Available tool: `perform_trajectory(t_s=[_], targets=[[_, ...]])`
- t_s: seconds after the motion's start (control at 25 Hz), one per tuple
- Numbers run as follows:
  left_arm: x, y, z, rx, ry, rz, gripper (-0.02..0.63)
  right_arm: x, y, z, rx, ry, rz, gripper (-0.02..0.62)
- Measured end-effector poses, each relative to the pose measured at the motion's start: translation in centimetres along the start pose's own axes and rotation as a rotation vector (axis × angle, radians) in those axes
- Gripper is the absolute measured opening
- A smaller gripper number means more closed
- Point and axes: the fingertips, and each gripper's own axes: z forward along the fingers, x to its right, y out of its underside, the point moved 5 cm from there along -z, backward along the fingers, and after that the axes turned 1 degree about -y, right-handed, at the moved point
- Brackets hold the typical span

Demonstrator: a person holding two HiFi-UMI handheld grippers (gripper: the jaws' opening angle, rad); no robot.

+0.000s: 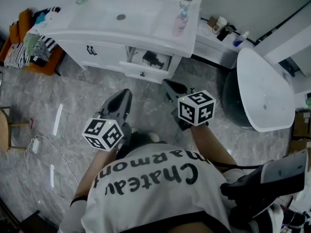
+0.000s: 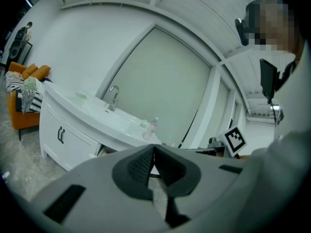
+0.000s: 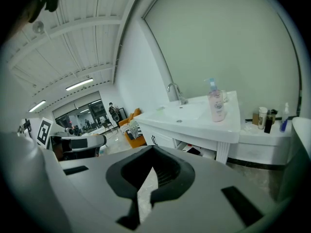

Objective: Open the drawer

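Head view: steeply down from above the shoulders, washstand (image 1: 97, 38) far ahead. Left tool (image 1: 124, 95) view: low, nearly level, facing it from the left. Right tool (image 1: 171, 86) view: likewise from the right, nearer perhaps. Shared: washstand, pump bottle (image 1: 181, 21).

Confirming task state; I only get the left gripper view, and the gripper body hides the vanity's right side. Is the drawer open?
Observer: Yes. The head view shows the drawer pulled out below the sink, with a dark object inside.
Operator: Anything holding it?
Observer: No. The right hand-held gripper is over the floor, clear of the drawer front, its jaws shut on nothing.
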Motion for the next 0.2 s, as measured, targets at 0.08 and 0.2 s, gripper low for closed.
perform_trajectory(t_s=[0.08, 0.2], targets=[[0.13, 0.26, -0.21, -0.001, -0.002, 0.000, 0.009, -0.18, 0.17, -0.07, 0.002, -0.005, -0.003, 0.010], [0.14, 0.42, -0.59, 0.001, -0.007, 0.000, 0.009, -0.52, 0.32, -0.10, 0.002, -0.011, -0.008, 0.009]])
